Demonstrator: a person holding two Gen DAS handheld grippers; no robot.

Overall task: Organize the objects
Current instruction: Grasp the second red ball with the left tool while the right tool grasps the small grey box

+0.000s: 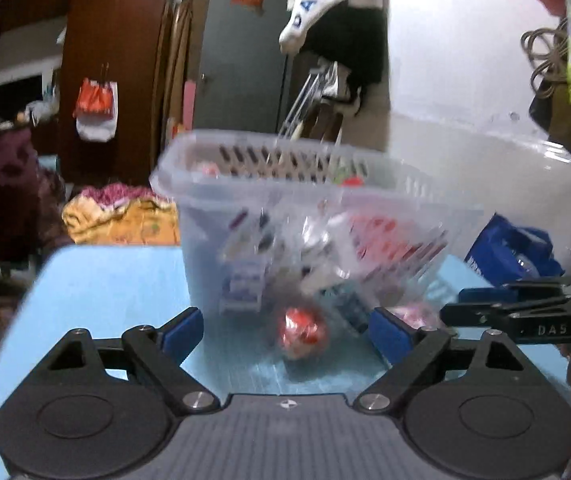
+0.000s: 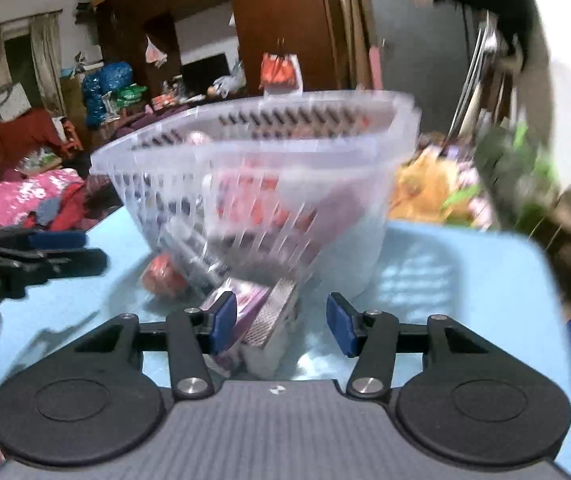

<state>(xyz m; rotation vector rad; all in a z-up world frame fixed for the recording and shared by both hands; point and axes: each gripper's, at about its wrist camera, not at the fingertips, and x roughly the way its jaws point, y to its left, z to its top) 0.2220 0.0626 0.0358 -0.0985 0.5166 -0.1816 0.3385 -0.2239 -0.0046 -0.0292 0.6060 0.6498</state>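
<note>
- We are seeing a clear slotted plastic basket standing on the light-blue counter, with a red ball beside it.
- We are holding the left hand-held gripper apart around the ball, untouched.
- We are holding the right hand-held gripper apart; small boxes are lying between its pads.

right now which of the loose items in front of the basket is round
The red ball, lying on the blue table outside the basket; the others beside it are flat-sided boxes.

Clear slotted basket, light-blue table, red ball
</note>
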